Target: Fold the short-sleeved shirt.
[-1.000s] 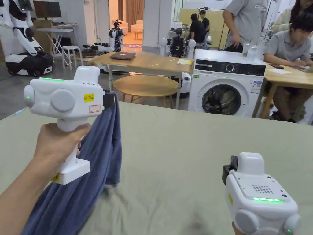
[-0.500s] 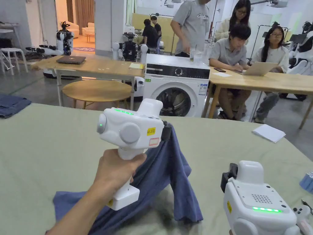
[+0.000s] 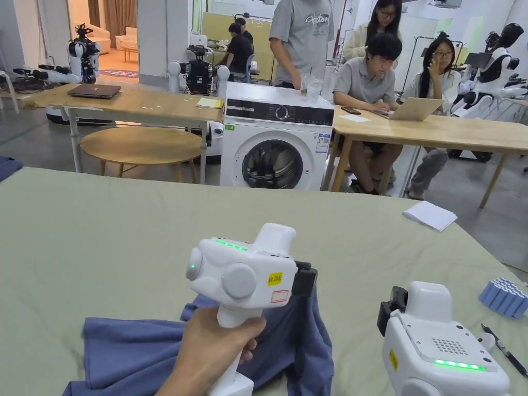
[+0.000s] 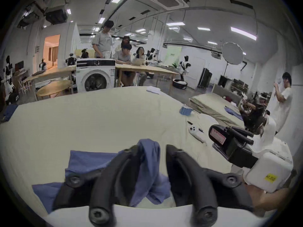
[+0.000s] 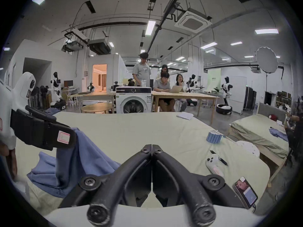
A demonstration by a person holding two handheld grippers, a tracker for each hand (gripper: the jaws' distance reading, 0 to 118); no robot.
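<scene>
A blue short-sleeved shirt (image 3: 134, 350) lies crumpled on the green-covered table (image 3: 154, 227), with one part still peaked up at my left gripper (image 3: 305, 281). In the left gripper view the jaws of this gripper (image 4: 151, 148) stand apart. The shirt (image 4: 91, 160) hangs bunched between them against the left jaw, with a small gap to the right jaw. My right gripper (image 3: 385, 309) hovers low at the right, apart from the shirt. In its own view the right gripper (image 5: 152, 146) is shut on nothing, and the left gripper (image 5: 72, 135) and shirt (image 5: 85, 156) show at the left.
On the table's right side lie a blue stack (image 3: 502, 296), a pen (image 3: 502, 350), a white controller (image 5: 213, 163), a phone (image 5: 246, 193) and white paper (image 3: 430, 214). Beyond the far edge stand a washing machine (image 3: 276, 142) and wooden tables with people.
The left gripper has come down and to the right with the shirt, so most of the shirt now rests on the table. The head camera has turned right. The right gripper has hardly moved.
</scene>
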